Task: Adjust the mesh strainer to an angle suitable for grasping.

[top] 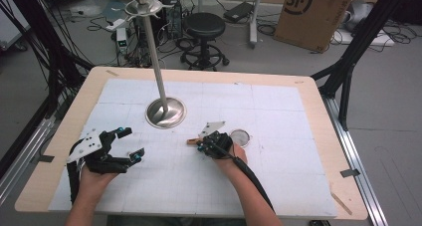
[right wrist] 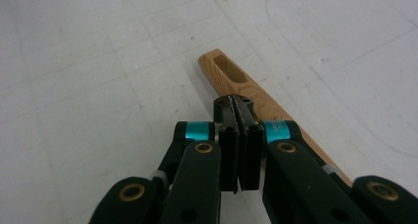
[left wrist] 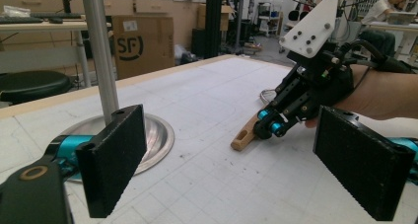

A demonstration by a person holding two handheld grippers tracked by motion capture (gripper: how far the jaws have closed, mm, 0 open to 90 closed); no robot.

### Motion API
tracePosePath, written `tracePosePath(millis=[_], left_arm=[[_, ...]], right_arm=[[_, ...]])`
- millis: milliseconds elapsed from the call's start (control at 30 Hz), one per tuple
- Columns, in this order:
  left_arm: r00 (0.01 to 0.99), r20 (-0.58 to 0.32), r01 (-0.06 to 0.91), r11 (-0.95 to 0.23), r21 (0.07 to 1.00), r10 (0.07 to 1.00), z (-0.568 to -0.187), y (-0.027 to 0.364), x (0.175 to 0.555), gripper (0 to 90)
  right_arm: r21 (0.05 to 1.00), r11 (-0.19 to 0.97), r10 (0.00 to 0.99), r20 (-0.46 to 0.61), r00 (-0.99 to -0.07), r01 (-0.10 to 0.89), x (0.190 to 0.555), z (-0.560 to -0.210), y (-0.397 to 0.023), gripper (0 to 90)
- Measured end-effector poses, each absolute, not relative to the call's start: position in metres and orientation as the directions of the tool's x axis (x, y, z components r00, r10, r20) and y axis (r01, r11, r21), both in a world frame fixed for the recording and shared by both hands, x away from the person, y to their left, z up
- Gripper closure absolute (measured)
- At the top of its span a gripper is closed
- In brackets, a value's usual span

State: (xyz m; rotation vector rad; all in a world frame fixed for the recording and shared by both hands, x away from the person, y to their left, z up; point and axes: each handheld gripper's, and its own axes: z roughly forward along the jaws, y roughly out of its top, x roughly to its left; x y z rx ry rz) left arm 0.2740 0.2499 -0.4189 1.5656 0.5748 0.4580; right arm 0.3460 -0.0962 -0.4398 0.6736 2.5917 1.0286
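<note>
A small strainer lies flat on the white mat, its round mesh bowl (top: 240,136) to the right and its wooden handle (top: 192,142) pointing left. My right gripper (top: 204,146) hovers low over that handle with its jaws pressed together and nothing between them; in the right gripper view the shut tips (right wrist: 239,105) sit just above the slotted handle (right wrist: 231,73). My left gripper (top: 132,143) rests at the mat's left, jaws wide open and empty. In the left gripper view its pads (left wrist: 116,160) frame the right gripper (left wrist: 270,125) and the handle's end (left wrist: 244,137).
A tall metal stand (top: 155,52) rises from a round steel base (top: 166,113) behind and between the two hands, its base (left wrist: 157,135) close to the left jaw. The table's wooden border (top: 318,136) surrounds the mat. A stool and a cardboard box stand beyond the table.
</note>
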Motion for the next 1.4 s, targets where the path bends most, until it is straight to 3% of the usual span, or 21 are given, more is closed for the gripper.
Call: tracePosePath(millis=[367,700,1033,1400], left_arm=[[0.787,-0.052,0.085,-0.025,0.996,0.615,-0.418,0.253,0.274,13.5],[0.788,-0.053,0.087,-0.026,0.996,0.613,-0.419,0.252,0.274,13.5],[0.788,-0.054,0.089,-0.027,0.996,0.613,-0.419,0.253,0.274,13.4],[0.789,-0.056,0.091,-0.027,0.995,0.612,-0.419,0.254,0.273,13.4]], right_arm=[[0.695,0.628,0.547,-0.076,-0.834,0.349,0.358,-0.434,-0.091,89.1],[0.744,0.553,0.629,-0.076,-0.774,0.376,0.363,-0.415,-0.127,89.0],[0.703,0.552,0.698,-0.096,-0.709,0.448,0.377,-0.423,-0.152,89.1],[0.643,0.588,0.700,-0.100,-0.708,0.491,0.373,-0.430,-0.161,89.1]])
